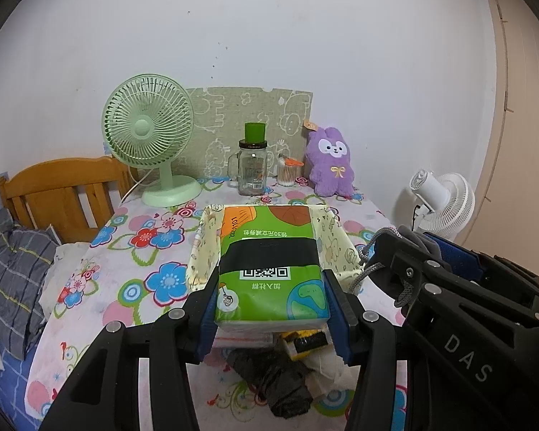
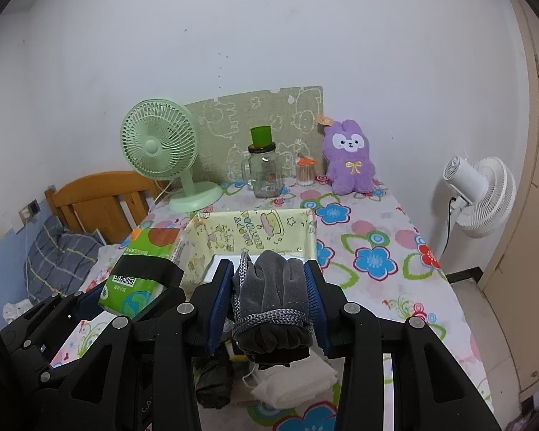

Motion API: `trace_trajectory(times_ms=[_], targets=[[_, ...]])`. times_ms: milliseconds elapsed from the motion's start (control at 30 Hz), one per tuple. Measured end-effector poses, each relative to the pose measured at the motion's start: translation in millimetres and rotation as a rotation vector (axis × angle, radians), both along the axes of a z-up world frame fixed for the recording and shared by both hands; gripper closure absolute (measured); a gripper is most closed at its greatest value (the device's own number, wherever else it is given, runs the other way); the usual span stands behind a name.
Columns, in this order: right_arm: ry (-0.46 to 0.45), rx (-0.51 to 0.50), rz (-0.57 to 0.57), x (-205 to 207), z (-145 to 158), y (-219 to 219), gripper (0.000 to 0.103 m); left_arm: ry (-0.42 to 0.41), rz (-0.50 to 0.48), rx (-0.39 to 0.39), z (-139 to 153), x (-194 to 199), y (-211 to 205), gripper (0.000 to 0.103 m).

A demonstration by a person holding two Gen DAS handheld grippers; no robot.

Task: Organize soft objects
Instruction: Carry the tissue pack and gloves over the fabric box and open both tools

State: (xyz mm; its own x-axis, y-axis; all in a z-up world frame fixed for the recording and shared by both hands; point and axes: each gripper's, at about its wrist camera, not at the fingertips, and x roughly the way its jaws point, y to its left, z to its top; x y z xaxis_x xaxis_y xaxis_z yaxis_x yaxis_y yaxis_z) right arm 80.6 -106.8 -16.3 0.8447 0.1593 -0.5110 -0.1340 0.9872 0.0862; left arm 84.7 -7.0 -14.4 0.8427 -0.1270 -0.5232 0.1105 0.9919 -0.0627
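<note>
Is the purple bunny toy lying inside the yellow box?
No, the purple bunny toy sits upright at the back of the table against the wall, well behind the yellow box.

A home bedroom is indicated by an orange wooden bed headboard [image 1: 57, 194], grey checked bedding [image 1: 14, 269] and a floral-clothed table [image 2: 370, 251].

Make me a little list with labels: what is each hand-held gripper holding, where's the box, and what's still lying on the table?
left hand-held gripper: shut on green tissue pack
right hand-held gripper: shut on grey gloves
yellow fabric box: open, behind both grippers
still on table: black bundle, white cloth
back of table: purple plush
</note>
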Motion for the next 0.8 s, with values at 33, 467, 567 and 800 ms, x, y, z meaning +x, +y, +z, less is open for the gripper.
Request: trace_trajectory(times_ms=[33, 467, 567, 800], targets=[[0.001, 0.000, 0.001, 3.5, 0.1, -0.3, 0.059, 0.000, 0.001, -0.001, 0.1, 2.6, 0.0, 0.050], [0.000, 0.013, 0.026, 45.8, 0.0, 2.6, 0.059, 0.001, 0.021, 0.013, 2.6, 41.8, 1.8, 0.050], [0.001, 0.010, 0.026, 57.1, -0.4, 4.1, 0.059, 0.003, 0.029, 0.013, 1.9, 52.8, 3.7, 0.050], [0.006, -0.003, 0.012, 81.3, -3.8, 5.6, 0.059, 0.013, 0.028, 0.017, -1.2, 78.3, 3.9, 0.050]])
